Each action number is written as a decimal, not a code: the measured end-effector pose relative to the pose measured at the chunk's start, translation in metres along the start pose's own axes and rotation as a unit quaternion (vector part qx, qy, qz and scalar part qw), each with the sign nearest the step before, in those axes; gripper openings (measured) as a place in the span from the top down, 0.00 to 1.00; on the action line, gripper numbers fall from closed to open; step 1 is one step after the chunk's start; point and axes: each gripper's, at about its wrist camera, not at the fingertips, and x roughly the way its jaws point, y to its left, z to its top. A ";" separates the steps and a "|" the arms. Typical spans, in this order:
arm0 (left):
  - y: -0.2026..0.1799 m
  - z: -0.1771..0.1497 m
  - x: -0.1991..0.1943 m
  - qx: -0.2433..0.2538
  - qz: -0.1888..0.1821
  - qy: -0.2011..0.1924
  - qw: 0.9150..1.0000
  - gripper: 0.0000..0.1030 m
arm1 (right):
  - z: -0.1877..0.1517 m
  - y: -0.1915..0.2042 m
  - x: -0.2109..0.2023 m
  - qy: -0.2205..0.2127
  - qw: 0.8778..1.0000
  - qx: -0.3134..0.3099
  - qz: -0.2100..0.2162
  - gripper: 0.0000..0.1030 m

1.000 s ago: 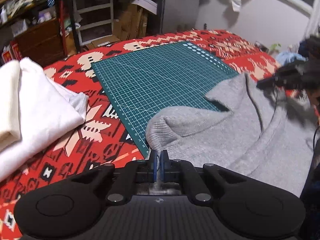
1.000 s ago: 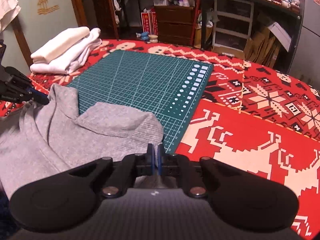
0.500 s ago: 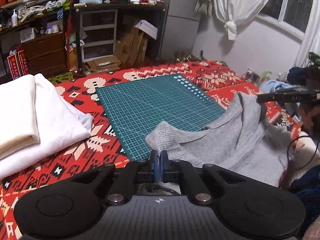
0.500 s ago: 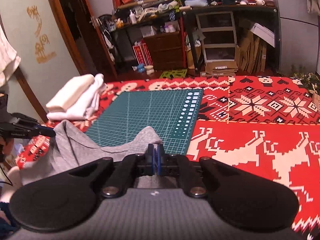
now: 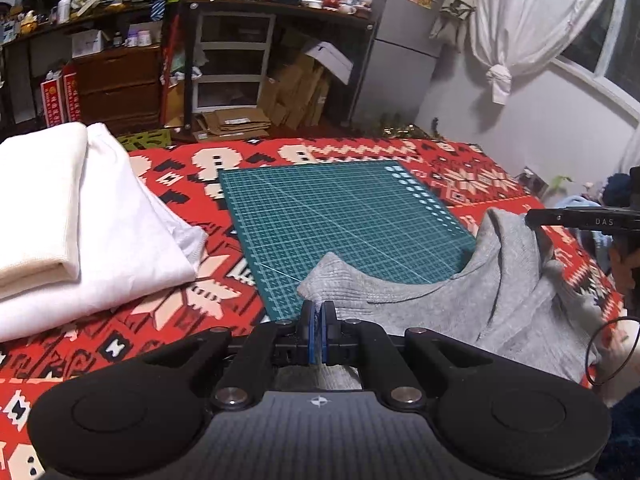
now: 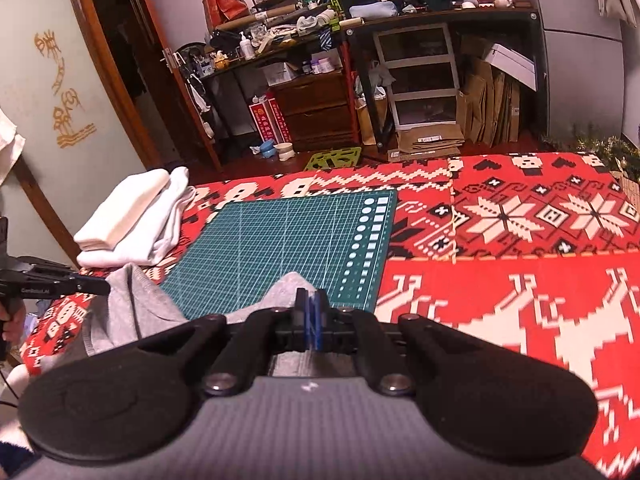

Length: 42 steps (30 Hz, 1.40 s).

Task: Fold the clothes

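Note:
A grey knit sweater (image 5: pixel 500 292) hangs slack between my two grippers over the near edge of the green cutting mat (image 5: pixel 340 220). My left gripper (image 5: pixel 319 312) is shut on its ribbed edge, and the cloth bulges up just beyond the blue pads. In the right wrist view my right gripper (image 6: pixel 310 300) is shut on another part of the sweater (image 6: pixel 120 312). Each gripper shows in the other's view, the right gripper (image 5: pixel 532 218) at the far right and the left gripper (image 6: pixel 104 286) at the far left. The mat (image 6: pixel 280 248) lies on a red patterned blanket (image 6: pixel 500 300).
A stack of folded white clothes (image 5: pixel 80 216) sits on the blanket left of the mat, and it shows as the white stack (image 6: pixel 136 216) in the right wrist view. Shelves, drawers and cardboard boxes (image 5: pixel 280 92) stand beyond the far edge. A hand (image 6: pixel 12 320) holds the left gripper.
Both grippers have risen and rolled, lifting the grey sweater's gripped edges off the mat. More of the mat is uncovered now, and more of the room shows.

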 end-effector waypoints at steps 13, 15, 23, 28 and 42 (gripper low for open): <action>0.031 0.006 0.053 -0.046 0.037 0.032 0.998 0.97 | 0.012 -0.020 0.086 0.033 0.999 -0.004 -0.042 0.98; 0.032 0.005 0.055 -0.052 0.037 0.035 0.997 0.95 | 0.008 -0.023 0.094 0.045 0.998 -0.006 -0.044 0.98; 0.028 0.011 0.035 -0.023 0.041 -0.008 0.999 0.60 | 0.005 -0.024 0.094 0.028 0.999 -0.014 -0.028 0.70; 0.026 0.022 0.055 0.004 0.031 0.007 0.999 0.60 | 0.020 -0.018 0.110 0.034 0.999 -0.040 -0.009 0.70; 0.024 0.031 0.088 0.027 0.046 0.019 0.998 0.88 | 0.026 -0.008 0.155 0.057 0.996 -0.064 -0.025 0.93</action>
